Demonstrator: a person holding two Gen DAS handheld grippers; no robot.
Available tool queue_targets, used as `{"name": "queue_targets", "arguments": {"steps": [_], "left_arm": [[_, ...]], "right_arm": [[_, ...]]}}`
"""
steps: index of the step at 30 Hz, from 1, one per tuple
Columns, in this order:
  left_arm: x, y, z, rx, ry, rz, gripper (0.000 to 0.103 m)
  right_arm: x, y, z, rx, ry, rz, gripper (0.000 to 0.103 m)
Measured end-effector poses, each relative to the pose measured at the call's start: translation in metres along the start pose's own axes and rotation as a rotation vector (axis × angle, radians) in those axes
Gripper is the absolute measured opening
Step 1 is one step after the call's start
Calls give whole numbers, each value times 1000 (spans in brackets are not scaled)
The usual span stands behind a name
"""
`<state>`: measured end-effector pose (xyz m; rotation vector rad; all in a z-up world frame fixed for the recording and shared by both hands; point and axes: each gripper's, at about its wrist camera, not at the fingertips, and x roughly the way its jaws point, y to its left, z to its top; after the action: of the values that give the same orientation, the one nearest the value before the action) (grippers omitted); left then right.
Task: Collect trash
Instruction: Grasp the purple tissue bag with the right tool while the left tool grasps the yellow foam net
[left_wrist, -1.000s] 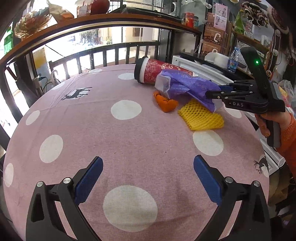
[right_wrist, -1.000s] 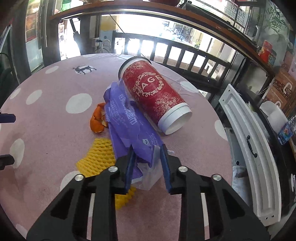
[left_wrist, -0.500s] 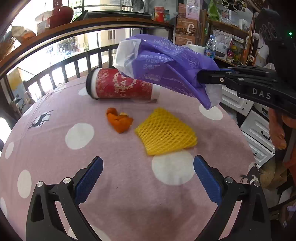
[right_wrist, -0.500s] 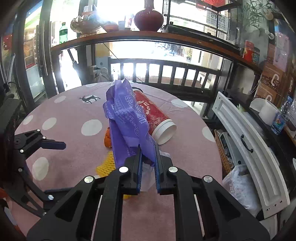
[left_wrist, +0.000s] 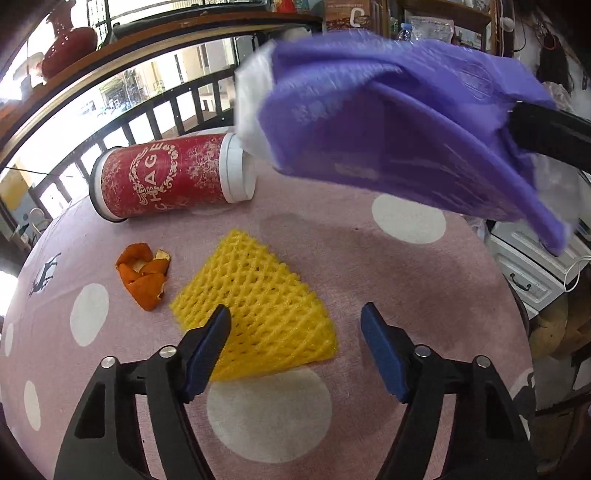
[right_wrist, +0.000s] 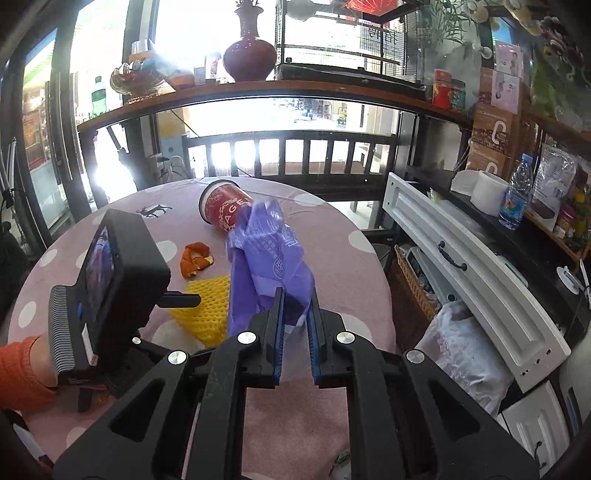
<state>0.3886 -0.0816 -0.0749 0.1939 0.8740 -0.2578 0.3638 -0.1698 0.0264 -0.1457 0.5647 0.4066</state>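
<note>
On table, red cup (left_wrist: 166, 177) lettered "HAGE"

round table (left_wrist: 369, 258) with a pink cloth, white dots and little deer prints. lying on it: a red paper cup (left_wrist: 166, 177) tipped on its side, some orange peel (left_wrist: 144, 273) near it, and a yellow foam net (left_wrist: 258, 306) just beside the peel

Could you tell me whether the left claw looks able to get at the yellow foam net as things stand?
Probably yes. The left claw hangs right over the yellow foam net, jaws closing, nothing pinched between them yet. The purple bag in the right claw hangs above, clear of the way.
</note>
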Motion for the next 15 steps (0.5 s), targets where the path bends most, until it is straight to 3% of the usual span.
{"name": "queue_targets", "arguments": {"steps": [5,10,15], "left_arm": [[-3,14,-3,-71,-19,-11,49],[-14,28,-8,-116,-46,-40,24],[-34,25,-16,-115,-90,-38,18]], "right_arm": [[-11,-12,-14,44,-18,-6,11],[-20,-16,-23,86,-47,-20,10],[-38,-21,-30,121,-87,-29,9]]}}
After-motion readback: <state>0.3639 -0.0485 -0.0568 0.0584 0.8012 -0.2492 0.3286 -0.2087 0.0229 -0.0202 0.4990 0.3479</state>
